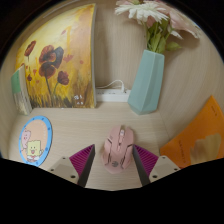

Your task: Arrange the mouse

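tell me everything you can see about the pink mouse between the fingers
The small pale pink computer mouse looks like smooth matte plastic, with two front buttons split by a centre seam and a scroll wheel. No cable is visible. It lies flat on the light wooden tabletop, its length running away from the camera, between the fingers of the gripper, whose magenta pads flank its sides. Whether the pads press it cannot be told. Beyond it stands a light blue vase, apart from it.

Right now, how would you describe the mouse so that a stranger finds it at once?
Start at the pale blue vase with flowers at the back of the beige table. Come forward toward the gripper: the mouse lies between its open fingers. It is the only small, rounded pink thing on the table.
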Motion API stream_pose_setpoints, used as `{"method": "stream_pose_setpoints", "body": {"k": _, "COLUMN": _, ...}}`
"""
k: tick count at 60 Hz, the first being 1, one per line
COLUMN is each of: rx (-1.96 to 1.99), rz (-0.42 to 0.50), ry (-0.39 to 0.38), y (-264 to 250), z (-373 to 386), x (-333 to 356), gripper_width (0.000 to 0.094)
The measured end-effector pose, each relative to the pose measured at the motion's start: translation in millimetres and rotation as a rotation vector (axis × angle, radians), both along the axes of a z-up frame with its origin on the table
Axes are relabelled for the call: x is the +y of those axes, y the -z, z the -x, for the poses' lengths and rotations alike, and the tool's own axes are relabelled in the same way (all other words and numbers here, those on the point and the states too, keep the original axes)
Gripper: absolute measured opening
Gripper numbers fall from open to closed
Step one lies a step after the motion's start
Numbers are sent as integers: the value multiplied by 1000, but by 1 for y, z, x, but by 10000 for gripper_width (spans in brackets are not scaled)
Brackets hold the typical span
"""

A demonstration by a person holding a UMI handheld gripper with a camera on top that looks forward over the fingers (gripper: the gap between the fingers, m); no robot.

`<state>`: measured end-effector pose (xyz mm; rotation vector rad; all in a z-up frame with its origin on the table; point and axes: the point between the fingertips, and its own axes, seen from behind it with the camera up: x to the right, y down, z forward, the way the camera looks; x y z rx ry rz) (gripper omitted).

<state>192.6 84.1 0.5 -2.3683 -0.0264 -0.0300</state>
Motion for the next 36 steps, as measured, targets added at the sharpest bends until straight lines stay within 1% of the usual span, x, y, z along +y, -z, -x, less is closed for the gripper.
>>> {"method": "stream_pose_setpoints", "body": {"k": 5, "rx": 7, "rz": 1, "ry": -17, "y": 0, "z": 4, "x": 15, "gripper_width": 760}}
{"method": "stream_pose_setpoints", "body": {"k": 11, "rx": -1, "rz": 5, "ry": -33, "y": 2, "z": 7, "x": 26, "gripper_width": 746}}
{"method": "stream_pose_setpoints", "body": {"k": 14, "rx": -17, "rz": 8, "ry": -28, "y": 4, "z": 4, "x": 29, "gripper_width": 681}}
{"method": "stream_pose_setpoints", "body": {"k": 18, "rx": -43, "rz": 12, "ry": -11, "y": 6, "z": -2, "x": 32, "gripper_width": 545}}
{"method": "stream_pose_setpoints", "body": {"k": 24, "rx": -48, "rz": 16, "ry": -7, "y": 6, "z": -2, "x": 33, "gripper_width": 529}}
{"method": "stream_pose_setpoints", "body": {"k": 31, "rx": -72, "rz": 22, "ry": -9, "y": 6, "z": -3, "x": 33, "gripper_width": 446}}
{"method": "stream_pose_setpoints", "body": {"k": 34, "rx": -80, "rz": 46, "ry": 7, "y": 6, "z": -4, "x": 31, "gripper_width": 411}}
{"method": "stream_pose_setpoints", "body": {"k": 36, "rx": -79, "rz": 72, "ry": 19, "y": 3, "z": -2, "x": 28, "gripper_width": 411}}
